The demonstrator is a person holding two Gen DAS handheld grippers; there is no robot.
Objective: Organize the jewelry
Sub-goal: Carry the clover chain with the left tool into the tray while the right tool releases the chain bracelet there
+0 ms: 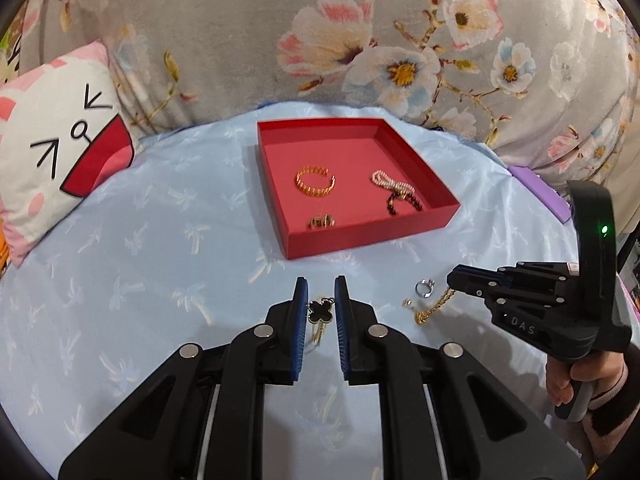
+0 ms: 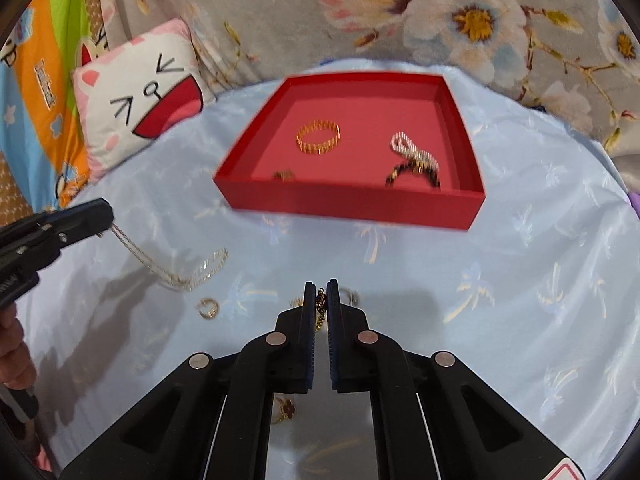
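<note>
A red tray (image 1: 372, 236) (image 2: 352, 204) on the light blue cloth holds a gold bangle (image 1: 315, 182) (image 2: 318, 138), a pearl and dark bead bracelet (image 1: 396, 192) (image 2: 416, 160) and a small gold piece (image 1: 321, 221). My left gripper (image 1: 321, 292) is shut on a gold necklace with a black clover pendant (image 1: 320, 311); its chain (image 2: 176, 264) trails from the left gripper's tip (image 2: 108, 216) in the right wrist view. My right gripper (image 2: 321, 292) (image 1: 454, 280) is shut on a gold chain (image 1: 434, 306) (image 2: 320, 304). A silver ring (image 1: 424, 288) and a gold ring (image 2: 208, 307) lie on the cloth.
A cartoon cat cushion (image 1: 60, 148) (image 2: 140, 96) lies at the left. A grey floral blanket (image 1: 320, 32) rises behind the tray. A purple object (image 1: 540, 196) sits at the right edge. Another clover piece (image 2: 286, 406) lies under my right gripper.
</note>
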